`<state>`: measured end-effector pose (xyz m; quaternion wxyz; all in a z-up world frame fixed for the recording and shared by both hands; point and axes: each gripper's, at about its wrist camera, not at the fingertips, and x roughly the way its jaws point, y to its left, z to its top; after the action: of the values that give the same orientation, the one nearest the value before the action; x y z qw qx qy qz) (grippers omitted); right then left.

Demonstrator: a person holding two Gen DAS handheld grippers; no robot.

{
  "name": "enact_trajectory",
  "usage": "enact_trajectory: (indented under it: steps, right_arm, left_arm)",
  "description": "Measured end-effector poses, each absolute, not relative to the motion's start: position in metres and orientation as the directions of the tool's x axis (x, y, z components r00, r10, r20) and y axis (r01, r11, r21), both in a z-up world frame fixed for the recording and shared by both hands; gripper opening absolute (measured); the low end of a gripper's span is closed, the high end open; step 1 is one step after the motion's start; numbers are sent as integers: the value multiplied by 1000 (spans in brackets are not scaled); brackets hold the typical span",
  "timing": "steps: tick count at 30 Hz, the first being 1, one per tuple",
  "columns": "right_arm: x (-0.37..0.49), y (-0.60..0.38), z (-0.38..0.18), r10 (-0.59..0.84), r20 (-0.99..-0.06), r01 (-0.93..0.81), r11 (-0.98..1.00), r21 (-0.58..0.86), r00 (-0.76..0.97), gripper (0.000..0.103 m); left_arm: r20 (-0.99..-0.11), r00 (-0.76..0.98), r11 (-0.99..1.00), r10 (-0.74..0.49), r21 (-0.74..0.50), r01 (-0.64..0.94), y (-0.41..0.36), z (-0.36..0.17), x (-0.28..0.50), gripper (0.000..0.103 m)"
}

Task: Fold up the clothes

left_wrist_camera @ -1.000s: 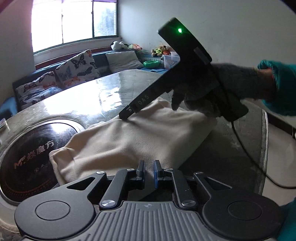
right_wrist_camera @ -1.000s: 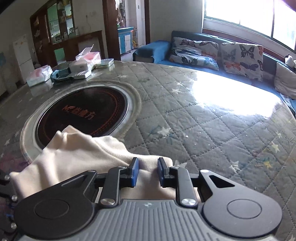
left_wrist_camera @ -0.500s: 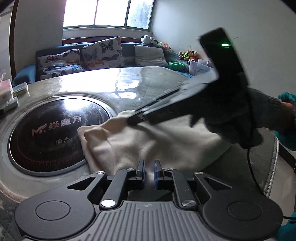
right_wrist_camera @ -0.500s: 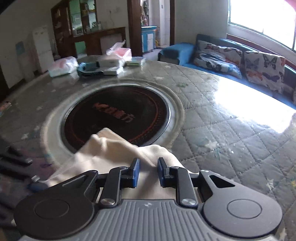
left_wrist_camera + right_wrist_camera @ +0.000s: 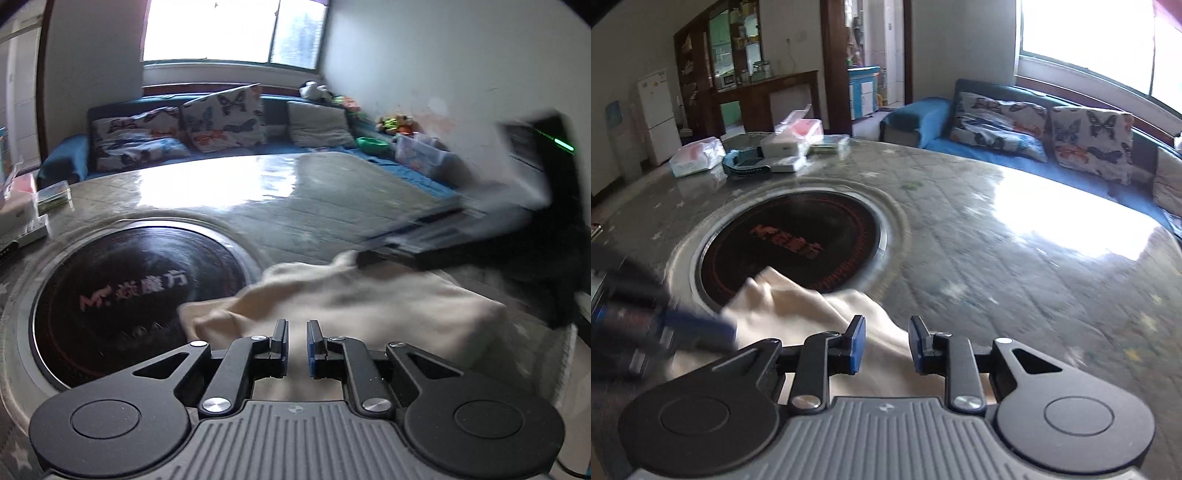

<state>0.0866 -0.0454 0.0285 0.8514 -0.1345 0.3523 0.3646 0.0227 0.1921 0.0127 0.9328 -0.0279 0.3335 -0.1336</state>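
A cream folded garment [image 5: 369, 310] lies on the quilted round table, its far edge over the rim of the black hotplate [image 5: 125, 291]. My left gripper [image 5: 296, 341] sits low at the garment's near edge, jaws nearly shut with a narrow gap and cloth under them. My right gripper [image 5: 884, 345] is open over the garment [image 5: 812, 314], nothing held between its pads. In the left wrist view the right gripper [image 5: 369, 256] is blurred and touches the garment's far corner. In the right wrist view the left gripper [image 5: 724, 332] is blurred at the left.
The black hotplate [image 5: 790, 243] fills the table's middle. Tissue packs and boxes [image 5: 775, 147] stand at the far side of the table. A blue sofa with butterfly cushions [image 5: 1034, 125] runs under the window. The table edge [image 5: 569, 354] is close on the right.
Both grippers have swung leftward around the table, dragging the garment towards the hotplate. My right gripper's jaws have widened from nearly shut to open. The left jaws keep their narrow gap.
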Motion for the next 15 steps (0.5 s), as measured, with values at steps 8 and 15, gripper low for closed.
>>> enact_trajectory:
  steps: [8,15]
  right_arm:
    - [105,-93,4,454,-732,-615,786,62,507,17]
    - [84,-98,22,493,-707,-662,748,46,508,20]
  left_arm:
    - [-669,718,981,-192,-140,132,209,-3,53,11]
    - [-674,719,986,-168,-120,118,202,2,48,33]
